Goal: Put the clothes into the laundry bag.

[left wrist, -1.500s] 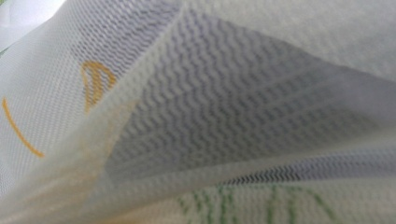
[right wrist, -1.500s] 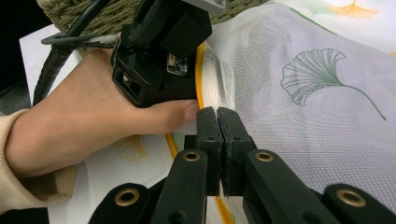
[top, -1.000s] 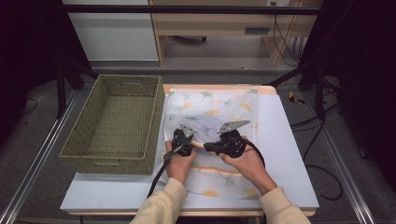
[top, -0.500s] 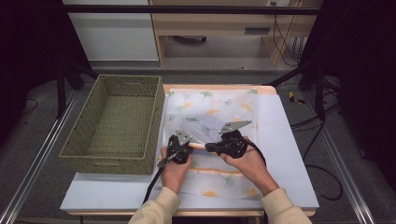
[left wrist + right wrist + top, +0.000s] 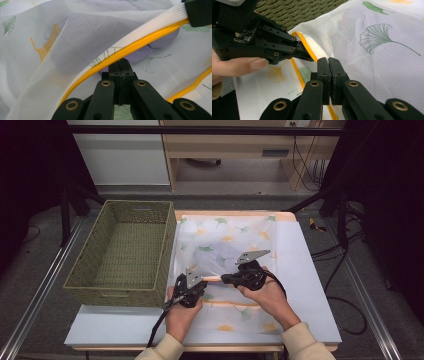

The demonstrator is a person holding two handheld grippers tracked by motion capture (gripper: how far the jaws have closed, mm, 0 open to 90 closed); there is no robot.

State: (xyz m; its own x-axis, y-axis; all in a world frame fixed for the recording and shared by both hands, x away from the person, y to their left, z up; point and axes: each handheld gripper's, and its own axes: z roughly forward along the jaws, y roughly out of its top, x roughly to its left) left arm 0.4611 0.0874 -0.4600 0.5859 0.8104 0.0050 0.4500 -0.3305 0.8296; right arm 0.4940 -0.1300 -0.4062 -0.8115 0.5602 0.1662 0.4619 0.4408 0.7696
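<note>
A white mesh bag printed with ginkgo leaves lies on the table, with a purple thing showing faintly through the mesh. Its yellow zipper edge runs taut between the two grippers. My left gripper is shut on that edge, jaws pressed together around the zipper band. From the right, my right gripper is shut on the same edge, a short way from the left gripper's tips. The right gripper's jaw tip shows at the far end of the zipper.
A woven green basket stands to the left of the bag, its near right corner beside my left hand. The pale table has bare room right of the bag. Cables trail from both grippers toward the front edge.
My left gripper has moved left and toward the near edge with the zipper edge in it, widening the stretch between the grippers. The right gripper has stayed put.
</note>
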